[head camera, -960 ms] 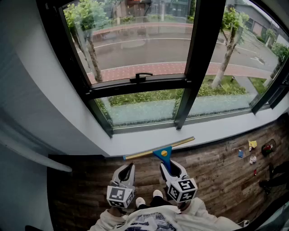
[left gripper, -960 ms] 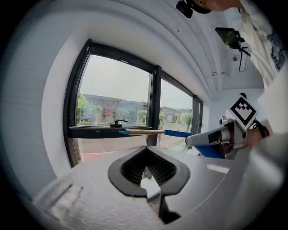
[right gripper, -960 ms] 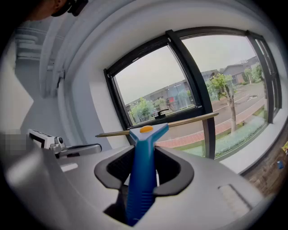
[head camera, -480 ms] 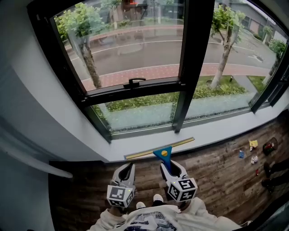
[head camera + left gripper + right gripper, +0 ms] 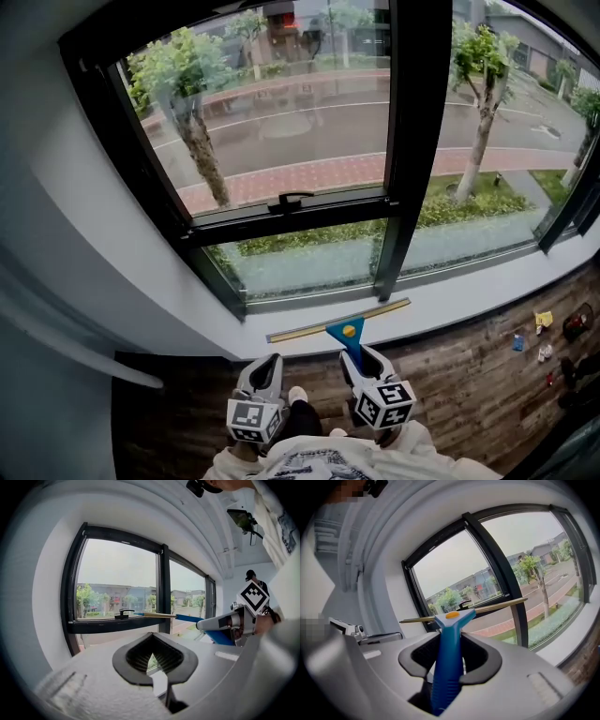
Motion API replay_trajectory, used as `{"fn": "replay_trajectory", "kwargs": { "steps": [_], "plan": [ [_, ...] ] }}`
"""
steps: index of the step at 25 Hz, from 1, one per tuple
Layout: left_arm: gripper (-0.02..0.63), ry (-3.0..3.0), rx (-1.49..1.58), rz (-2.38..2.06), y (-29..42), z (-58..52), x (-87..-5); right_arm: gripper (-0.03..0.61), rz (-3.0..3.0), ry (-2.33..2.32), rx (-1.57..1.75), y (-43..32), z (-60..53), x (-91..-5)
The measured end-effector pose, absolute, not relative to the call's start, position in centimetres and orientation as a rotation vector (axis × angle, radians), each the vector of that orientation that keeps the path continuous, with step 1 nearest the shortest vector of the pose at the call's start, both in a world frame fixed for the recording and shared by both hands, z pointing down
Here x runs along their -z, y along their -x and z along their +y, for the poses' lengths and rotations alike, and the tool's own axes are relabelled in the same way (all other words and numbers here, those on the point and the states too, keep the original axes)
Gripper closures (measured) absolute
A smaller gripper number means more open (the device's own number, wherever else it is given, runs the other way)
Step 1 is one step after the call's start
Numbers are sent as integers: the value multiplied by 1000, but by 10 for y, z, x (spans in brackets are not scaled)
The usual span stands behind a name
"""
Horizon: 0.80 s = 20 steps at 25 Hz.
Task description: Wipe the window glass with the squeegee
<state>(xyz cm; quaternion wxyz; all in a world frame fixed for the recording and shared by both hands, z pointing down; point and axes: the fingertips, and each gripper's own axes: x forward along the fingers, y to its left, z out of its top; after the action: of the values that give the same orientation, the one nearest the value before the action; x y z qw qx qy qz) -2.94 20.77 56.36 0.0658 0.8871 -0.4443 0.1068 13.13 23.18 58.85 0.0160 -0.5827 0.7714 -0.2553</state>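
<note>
Squeegee point(image 5: 349, 333): blue handle, orange dot, brass-yellow bar. Frame point(image 5: 412, 141): black. Sill point(image 5: 469, 291): pale grey-white. Floor point(image 5: 469, 375): dark brown, wood-plank pattern. Left gripper point(image 5: 266, 364), right gripper point(image 5: 360, 358): grey shells, black pads, cubes with black-and-white square markers.

— Any words, brands or numbers to read?

— None. The cube point(image 5: 250, 419) on the left tongs point(image 5: 266, 364) and the cube point(image 5: 385, 403) on the right tongs point(image 5: 362, 355) bear only black-and-white square patterns. Nothing legible on the squeegee point(image 5: 348, 330); the shirt print point(image 5: 314, 464) is too blurred to read.
</note>
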Motion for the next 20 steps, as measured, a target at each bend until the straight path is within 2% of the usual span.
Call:
{"fn": "replay_trajectory", "kwargs": {
  "steps": [7,11,20],
  "plan": [
    [612,-2631,-305,-1329,44,110,-592,439,2417,1848,851,-120,150,-615],
    [612,-2612,-255,-1308,48,27,-574,439,2429,1884,853,-111,76,-598],
    [614,-2722,-153,-1309,65,-141,-521,439,2440,1932,487,-92,-88,-527]
  ]
}}
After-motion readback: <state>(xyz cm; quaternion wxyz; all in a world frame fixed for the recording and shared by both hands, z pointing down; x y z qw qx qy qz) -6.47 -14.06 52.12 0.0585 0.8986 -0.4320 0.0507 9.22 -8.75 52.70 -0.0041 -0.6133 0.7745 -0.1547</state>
